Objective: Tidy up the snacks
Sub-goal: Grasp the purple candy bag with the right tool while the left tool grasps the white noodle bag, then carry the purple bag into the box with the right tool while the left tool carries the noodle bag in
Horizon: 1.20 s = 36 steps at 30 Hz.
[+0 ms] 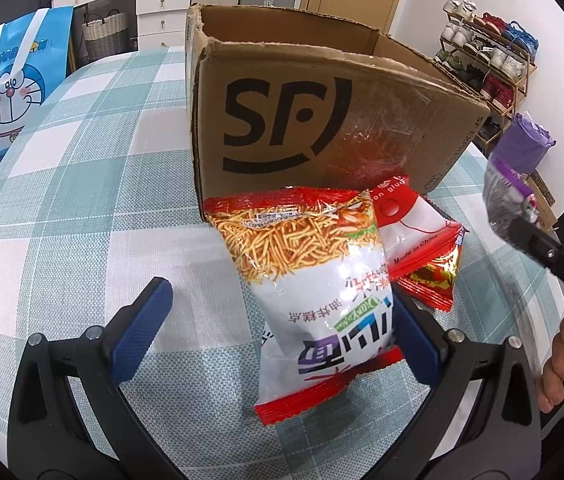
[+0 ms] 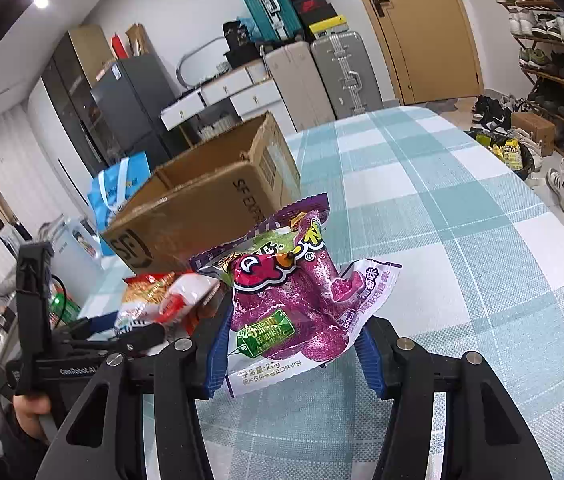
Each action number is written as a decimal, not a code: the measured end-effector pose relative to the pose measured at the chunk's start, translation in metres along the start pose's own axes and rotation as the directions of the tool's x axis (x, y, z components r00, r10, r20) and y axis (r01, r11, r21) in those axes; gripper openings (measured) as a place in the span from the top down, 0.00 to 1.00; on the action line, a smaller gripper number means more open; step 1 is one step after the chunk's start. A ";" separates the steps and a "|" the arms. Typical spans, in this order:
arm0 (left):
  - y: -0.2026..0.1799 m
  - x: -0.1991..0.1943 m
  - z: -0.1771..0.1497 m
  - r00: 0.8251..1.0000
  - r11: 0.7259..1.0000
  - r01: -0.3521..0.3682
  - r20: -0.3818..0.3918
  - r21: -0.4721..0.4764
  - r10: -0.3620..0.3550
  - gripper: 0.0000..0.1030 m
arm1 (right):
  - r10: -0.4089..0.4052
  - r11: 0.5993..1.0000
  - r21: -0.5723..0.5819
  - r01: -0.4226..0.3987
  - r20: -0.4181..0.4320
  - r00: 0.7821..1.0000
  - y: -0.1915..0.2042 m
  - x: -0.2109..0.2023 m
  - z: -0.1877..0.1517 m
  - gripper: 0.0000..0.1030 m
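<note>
Left wrist view: the left claw [image 1: 278,316] stands wide open on the checked tabletop [image 1: 82,184]. A noodle snack bag [image 1: 313,280] lies between its blue pads, touching the right pad [image 1: 413,340] and well apart from the left one. Just beyond it, partly under it, lies a red and white packet [image 1: 421,240]. Both sit right in front of an open cardboard box [image 1: 321,120] printed with "SF". At the far left stands a blue cartoon bag [image 1: 14,80]. At the right edge a purple candy bag [image 1: 513,172] is held up in the air by the right claw.

Right wrist view: the right claw [image 2: 293,348] is closed on the purple candy bag [image 2: 293,300], pinching its lower part and holding it above the tabletop [image 2: 461,240]. The box [image 2: 202,204] stands far left, with the noodle snack bag [image 2: 146,292] and packet [image 2: 186,296] near it. The left claw [image 2: 122,332] shows at the near left.
</note>
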<state>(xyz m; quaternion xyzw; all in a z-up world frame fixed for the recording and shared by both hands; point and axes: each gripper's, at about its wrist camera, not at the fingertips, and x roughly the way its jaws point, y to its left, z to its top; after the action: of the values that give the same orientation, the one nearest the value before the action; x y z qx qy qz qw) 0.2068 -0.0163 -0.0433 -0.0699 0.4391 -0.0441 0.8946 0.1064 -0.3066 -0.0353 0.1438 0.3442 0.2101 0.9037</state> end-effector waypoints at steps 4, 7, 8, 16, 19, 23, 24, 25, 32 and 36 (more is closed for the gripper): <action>0.000 0.000 0.000 1.000 1.000 0.000 0.000 0.000 0.000 0.00 | 0.011 1.000 0.005 -0.011 -0.012 1.000 0.000 0.001 0.000 0.47; 0.000 0.000 0.000 1.000 1.000 -0.001 0.000 0.001 0.001 0.00 | 0.016 1.000 0.008 -0.016 -0.013 1.000 0.001 0.001 0.000 0.47; 0.000 0.000 0.000 1.000 1.000 -0.001 -0.001 0.001 0.001 0.00 | 0.007 1.000 0.008 -0.007 -0.011 1.000 0.001 0.001 0.000 0.47; 0.000 0.000 0.000 1.000 1.000 -0.002 -0.001 0.001 0.002 0.00 | 0.006 1.000 0.009 -0.006 0.017 1.000 0.001 -0.005 0.000 0.47; 0.000 0.000 0.000 1.000 1.000 -0.001 0.000 0.001 0.001 0.00 | 0.001 1.000 -0.003 -0.001 0.002 1.000 0.003 -0.003 -0.001 0.47; 0.001 0.000 0.000 1.000 1.000 -0.001 0.001 0.001 0.001 0.00 | -0.017 0.999 -0.041 0.018 0.010 1.000 0.012 -0.005 -0.001 0.47; 0.001 0.000 0.000 1.000 1.000 -0.002 0.003 0.000 0.002 0.04 | -0.020 0.999 -0.049 0.021 0.011 1.000 0.013 -0.005 -0.002 0.47; 0.002 -0.002 0.000 1.000 1.000 -0.003 0.008 -0.002 0.003 0.07 | -0.029 0.998 -0.054 0.030 0.013 0.999 0.015 -0.005 -0.002 0.47; 0.004 -0.021 -0.007 0.996 0.998 0.063 0.070 0.007 -0.063 0.54 | -0.023 0.997 -0.069 0.024 0.011 1.000 0.024 -0.006 -0.005 0.47; 0.014 -0.026 -0.007 0.993 0.997 0.067 0.096 -0.043 -0.063 0.55 | -0.021 0.996 -0.092 0.023 0.022 1.000 0.031 -0.009 -0.008 0.47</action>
<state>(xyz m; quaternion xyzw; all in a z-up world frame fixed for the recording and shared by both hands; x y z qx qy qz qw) 0.1855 0.0010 -0.0293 -0.1070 0.3949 -0.0598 0.9105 0.0866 -0.2832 -0.0236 0.1004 0.3262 0.2143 0.9152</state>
